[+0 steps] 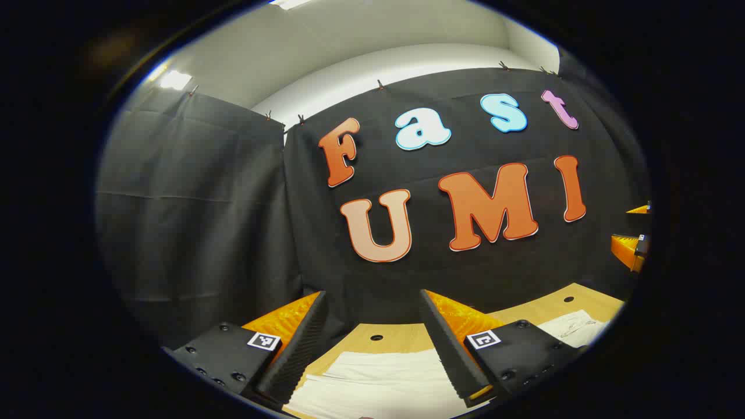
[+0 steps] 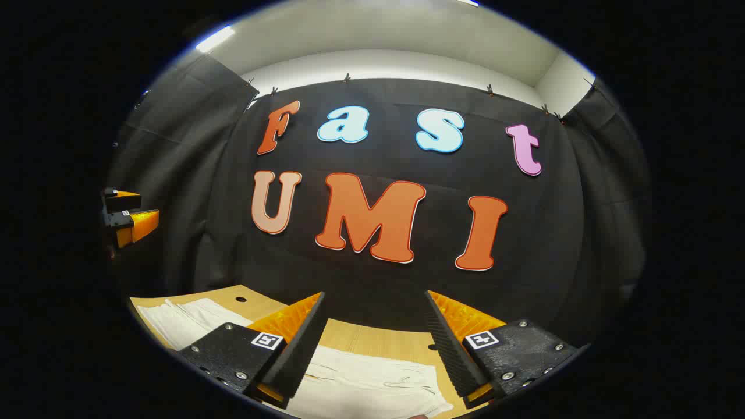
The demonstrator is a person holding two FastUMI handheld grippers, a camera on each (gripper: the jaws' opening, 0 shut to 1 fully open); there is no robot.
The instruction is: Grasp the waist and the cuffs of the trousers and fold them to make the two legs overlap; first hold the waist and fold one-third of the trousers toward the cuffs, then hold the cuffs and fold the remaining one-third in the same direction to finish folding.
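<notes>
White trousers (image 1: 378, 381) lie flat on a light wooden table (image 1: 401, 334). In the left gripper view my left gripper (image 1: 372, 343) hangs open above the cloth with nothing between its fingers. More of the white trousers (image 1: 573, 329) shows at the right, and the right gripper (image 1: 634, 233) floats at the far right edge. In the right gripper view my right gripper (image 2: 375, 343) is open above the trousers (image 2: 372, 384); another part of the cloth (image 2: 186, 320) lies at the left. The left gripper (image 2: 125, 218) shows at the far left edge.
The black booth wall (image 2: 378, 291) stands close behind the table's far edge. Small round holes (image 1: 376, 337) dot the tabletop (image 2: 372, 340). A black curtain (image 1: 192, 215) closes off the left side.
</notes>
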